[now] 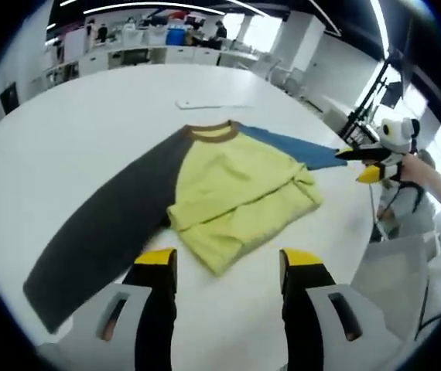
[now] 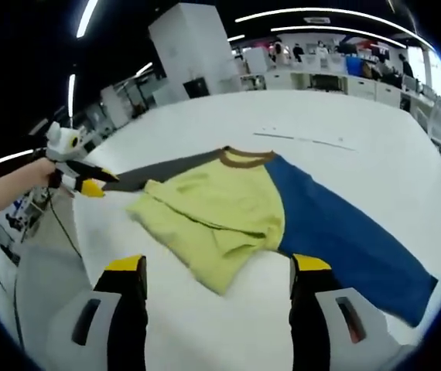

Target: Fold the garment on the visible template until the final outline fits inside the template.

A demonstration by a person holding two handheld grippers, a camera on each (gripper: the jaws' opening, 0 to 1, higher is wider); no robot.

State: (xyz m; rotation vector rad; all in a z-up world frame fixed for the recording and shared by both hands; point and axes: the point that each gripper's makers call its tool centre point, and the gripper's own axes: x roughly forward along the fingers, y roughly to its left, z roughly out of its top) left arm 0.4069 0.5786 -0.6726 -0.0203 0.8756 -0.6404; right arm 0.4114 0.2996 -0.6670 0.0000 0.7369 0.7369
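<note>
1. Ahead of the left gripper [image 1: 227, 267], in the left gripper view: shirt [image 1: 236, 193] lies on the white table [image 1: 89, 131], yellow body folded and rumpled, its near edge just beyond the parted, empty jaws. Dark grey sleeve [image 1: 104, 239] runs out past the left jaw. Blue sleeve [image 1: 294, 147] stretches away to the right, its end at the tips of the right gripper [image 1: 360, 164], held by a hand [image 1: 414, 166]; grip there unclear.

2. Ahead of the right gripper [image 2: 219, 272], in the right gripper view: jaws apart, nothing between them. Yellow body sits just beyond. Blue sleeve [image 2: 344, 232] lies flat past the right jaw. Grey sleeve [image 2: 170, 170] reaches left to the left gripper [image 2: 95, 182].
</note>
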